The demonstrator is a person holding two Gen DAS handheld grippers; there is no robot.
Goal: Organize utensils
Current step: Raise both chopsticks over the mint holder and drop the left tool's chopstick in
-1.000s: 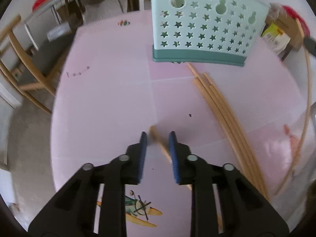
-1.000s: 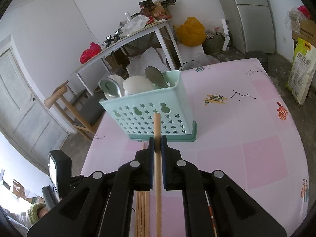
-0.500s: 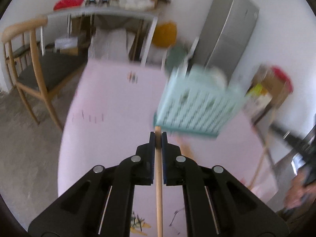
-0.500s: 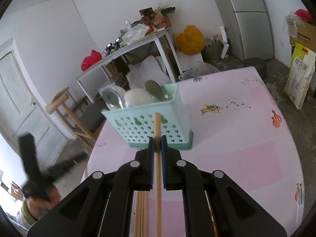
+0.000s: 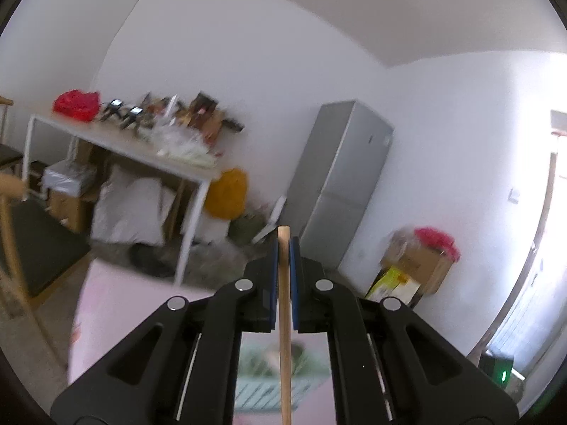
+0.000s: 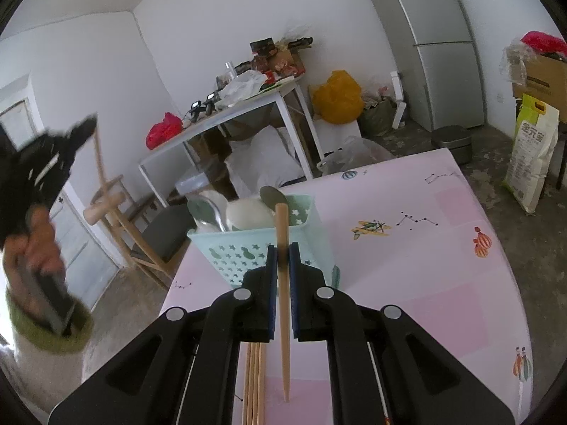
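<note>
Holding one long wooden chopstick in each black gripper, close to the mint green plastic basket with star holes (image 6: 269, 248).

The left gripper (image 5: 283, 258) is clamped on a wooden chopstick (image 5: 284, 318) that points up, and the basket shows blurry below it. The right gripper (image 6: 282, 265) is clamped on another wooden chopstick (image 6: 283, 283), whose top end sits just in front of the basket rim. Metal spoons (image 6: 205, 212) already stand inside, so I think each stick should be tipped up and dropped slowly into a free spot, not onto the spoons. More chopsticks (image 6: 253, 382) lie on the pink table (image 6: 425, 283) under the right gripper. The table has lots of open room on the right. Its edge is close on the left, near a wooden chair (image 6: 117, 212).
</note>
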